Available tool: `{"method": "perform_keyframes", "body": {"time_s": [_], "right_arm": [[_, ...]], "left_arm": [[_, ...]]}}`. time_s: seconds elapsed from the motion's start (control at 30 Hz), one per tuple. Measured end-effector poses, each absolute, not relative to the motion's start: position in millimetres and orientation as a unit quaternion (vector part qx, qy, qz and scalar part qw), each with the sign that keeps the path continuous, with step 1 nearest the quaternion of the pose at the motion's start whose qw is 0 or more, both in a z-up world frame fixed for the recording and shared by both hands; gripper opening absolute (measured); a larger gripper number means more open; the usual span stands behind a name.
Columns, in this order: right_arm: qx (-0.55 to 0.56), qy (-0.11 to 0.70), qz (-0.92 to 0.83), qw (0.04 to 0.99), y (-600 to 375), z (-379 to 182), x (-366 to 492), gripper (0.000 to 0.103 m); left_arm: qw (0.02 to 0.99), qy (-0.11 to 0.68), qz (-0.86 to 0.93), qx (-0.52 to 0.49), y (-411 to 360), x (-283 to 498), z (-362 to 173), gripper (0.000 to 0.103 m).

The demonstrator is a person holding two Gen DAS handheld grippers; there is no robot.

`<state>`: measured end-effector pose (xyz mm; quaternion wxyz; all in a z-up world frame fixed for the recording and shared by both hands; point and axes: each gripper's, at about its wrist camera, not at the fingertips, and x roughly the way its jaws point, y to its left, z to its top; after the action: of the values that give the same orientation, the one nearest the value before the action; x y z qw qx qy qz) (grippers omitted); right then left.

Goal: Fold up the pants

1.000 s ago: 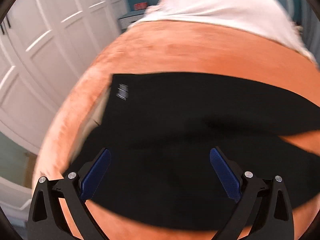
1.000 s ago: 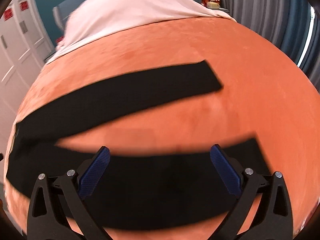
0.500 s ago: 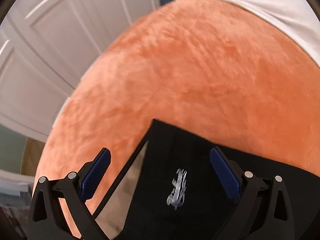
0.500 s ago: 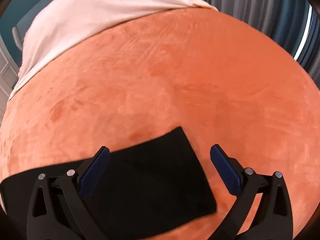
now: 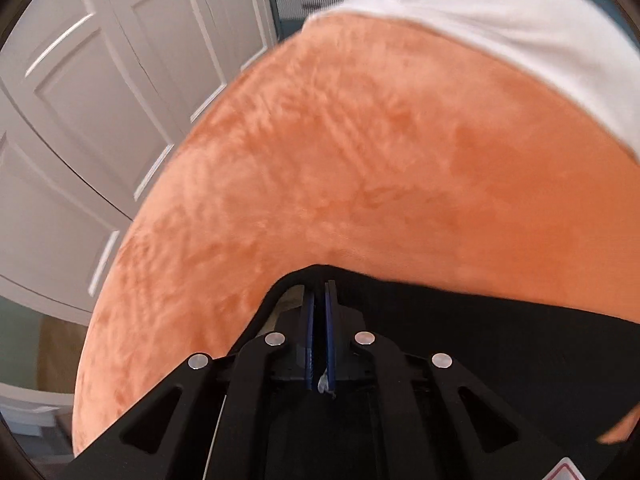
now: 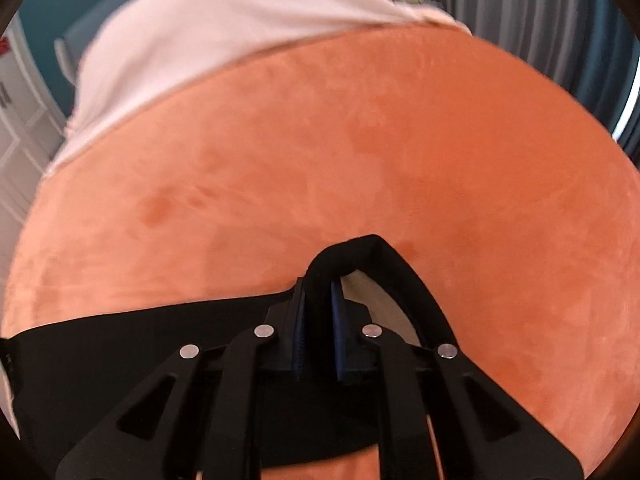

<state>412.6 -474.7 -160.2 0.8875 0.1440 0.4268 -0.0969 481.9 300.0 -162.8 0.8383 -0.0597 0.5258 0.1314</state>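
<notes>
Pants (image 5: 500, 344) = black, lying flat on the orange bed cover (image 5: 360, 152), near edge of the bed; white sheet (image 5: 500, 20) further back

Left gripper (image 5: 320, 300): fingers clenched tight on a corner of the fabric, looks like the waistband end, since a pale inner lining shows in the opening just beside the tips. Corner is peaked up off the cover

Right gripper (image 6: 320, 292): fingers closed on black cloth too, pinching the hem end of a leg; cloth bunches over the tips in a hump, with a loop of it lifted to the right & pale inside showing under it. Rest of the leg runs off to the left, flat on the cover

Step, as I read it: both ends of the far edge grasped, abt to start the lengthwise fold (one leg over the other). Little of the task done yet, prob. first fold

Next move needs: lift both ends together, same height, keep the edge taut btw them, carry toward the near side & lay it edge on edge. Risk: thin pinch on left may slip, and the bunched hem on right could land creased
</notes>
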Motion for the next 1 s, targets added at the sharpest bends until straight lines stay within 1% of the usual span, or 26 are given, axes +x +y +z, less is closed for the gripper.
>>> {"method": "perform_keyframes", "body": {"time_s": [0.2, 0.33, 0.47, 0.57, 0.6, 0.63, 0.7, 0.73, 0.77, 0.8, 0.83, 0.87, 0.93, 0.97, 1.0], "right_arm": [[0.148, 0.369, -0.062, 0.916, -473, -98, 325, 0.008], [0.134, 0.361, -0.042, 0.922, -459, -84, 264, 0.008], [0.109, 0.372, -0.032, 0.921, -446, -100, 209, 0.008], [0.097, 0.408, -0.034, 0.907, -447, -136, 183, 0.009], [0.091, 0.431, -0.039, 0.897, -448, -155, 178, 0.009], [0.095, 0.45, -0.042, 0.887, -452, -171, 175, 0.013], [0.109, 0.477, -0.06, 0.87, -459, -194, 171, 0.019], [0.111, 0.479, -0.071, 0.868, -459, -198, 167, 0.032], [0.114, 0.475, -0.084, 0.869, -462, -196, 162, 0.039], [0.116, 0.468, -0.093, 0.871, -463, -191, 156, 0.049], [0.116, 0.461, -0.099, 0.874, -461, -184, 149, 0.057], [0.115, 0.454, -0.102, 0.878, -457, -178, 143, 0.059], [0.116, 0.432, -0.119, 0.886, -454, -161, 128, 0.066], [0.119, 0.424, -0.125, 0.889, -450, -155, 121, 0.068], [0.129, 0.409, -0.129, 0.894, -446, -148, 112, 0.071]], "left_arm": [[0.857, 0.499, 0.091, -0.094, 309, 410, -110, 0.003], [0.862, 0.494, 0.06, -0.096, 305, 338, -89, 0.004], [0.851, 0.516, 0.051, -0.088, 307, 277, -101, 0.006], [0.832, 0.547, 0.069, -0.066, 309, 244, -132, 0.006], [0.82, 0.563, 0.079, -0.063, 311, 237, -149, 0.007], [0.813, 0.572, 0.086, -0.059, 313, 233, -160, 0.007], [0.793, 0.595, 0.128, -0.031, 318, 227, -189, 0.003], [0.784, 0.602, 0.145, -0.03, 325, 225, -200, 0.003], [0.78, 0.606, 0.15, -0.047, 332, 221, -204, 0.003], [0.775, 0.608, 0.149, -0.084, 341, 218, -205, 0.004], [0.775, 0.597, 0.142, -0.15, 353, 211, -199, 0.005], [0.779, 0.581, 0.135, -0.192, 360, 205, -191, 0.008], [0.784, 0.563, 0.125, -0.229, 361, 198, -179, 0.026], [0.789, 0.551, 0.12, -0.245, 359, 198, -173, 0.044], [0.792, 0.542, 0.114, -0.256, 355, 199, -170, 0.054]]}}
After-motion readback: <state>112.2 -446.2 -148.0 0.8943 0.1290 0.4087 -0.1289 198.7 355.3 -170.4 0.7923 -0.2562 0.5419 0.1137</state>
